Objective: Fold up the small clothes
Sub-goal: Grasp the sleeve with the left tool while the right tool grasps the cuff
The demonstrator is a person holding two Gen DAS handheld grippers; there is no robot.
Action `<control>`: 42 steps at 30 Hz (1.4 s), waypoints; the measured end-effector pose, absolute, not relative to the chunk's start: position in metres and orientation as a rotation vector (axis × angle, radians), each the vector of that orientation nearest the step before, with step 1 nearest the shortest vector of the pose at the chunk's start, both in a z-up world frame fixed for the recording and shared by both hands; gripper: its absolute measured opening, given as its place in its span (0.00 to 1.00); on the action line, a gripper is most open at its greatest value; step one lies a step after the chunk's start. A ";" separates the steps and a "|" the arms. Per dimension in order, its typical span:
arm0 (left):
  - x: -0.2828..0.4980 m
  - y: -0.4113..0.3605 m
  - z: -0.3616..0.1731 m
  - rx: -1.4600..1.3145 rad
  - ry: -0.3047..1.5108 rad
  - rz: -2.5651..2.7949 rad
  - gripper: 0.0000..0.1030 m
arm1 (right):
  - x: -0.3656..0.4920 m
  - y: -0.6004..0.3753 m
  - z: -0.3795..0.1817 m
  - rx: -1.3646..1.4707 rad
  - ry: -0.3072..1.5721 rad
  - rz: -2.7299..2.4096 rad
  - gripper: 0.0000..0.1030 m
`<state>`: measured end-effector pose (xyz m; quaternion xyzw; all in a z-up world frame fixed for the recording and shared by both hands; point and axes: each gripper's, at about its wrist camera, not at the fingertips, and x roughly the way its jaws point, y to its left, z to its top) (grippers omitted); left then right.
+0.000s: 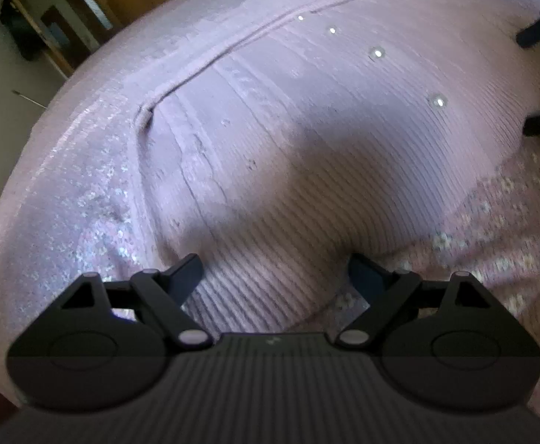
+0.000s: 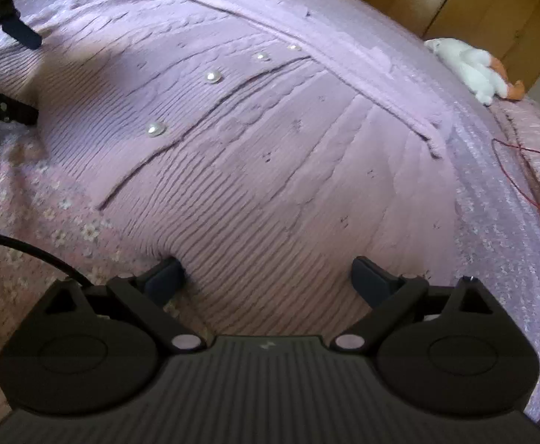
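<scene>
A ribbed lilac cardigan [image 1: 307,155] is spread flat on the bed [image 1: 59,199], filling the middle of both frames. The left gripper [image 1: 274,272] is held open at the hem, low centre of its frame, fabric between the jaws. The right gripper [image 2: 268,277] is likewise open over the hem. The row of buttons [image 2: 212,76] runs away from both grippers, so the long axis lies straight ahead; neither seems nearer.
</scene>
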<state>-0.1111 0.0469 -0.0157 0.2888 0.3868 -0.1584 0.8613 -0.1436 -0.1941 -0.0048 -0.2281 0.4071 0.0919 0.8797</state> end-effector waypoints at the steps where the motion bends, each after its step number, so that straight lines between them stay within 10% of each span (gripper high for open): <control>1: -0.108 0.046 -0.017 0.602 0.803 -0.322 0.87 | -0.144 -0.194 -0.005 -0.471 0.839 0.182 0.95; 14: -0.106 0.042 -0.010 0.575 0.672 -0.211 0.82 | -0.136 -0.204 0.013 -0.332 0.718 0.054 0.83; 18: -0.103 0.045 -0.004 0.487 0.719 -0.298 0.24 | -0.134 -0.201 0.011 -0.310 0.746 0.094 0.62; 21: -0.104 0.044 -0.001 0.474 0.703 -0.294 0.15 | -0.135 -0.196 0.009 -0.302 0.759 0.125 0.39; 25: -0.104 0.046 0.008 0.435 0.695 -0.297 0.14 | -0.136 -0.189 0.016 -0.316 0.749 0.131 0.14; 42: -0.086 0.054 0.059 0.215 0.548 -0.206 0.13 | -0.117 -0.186 0.088 -0.227 0.536 0.006 0.11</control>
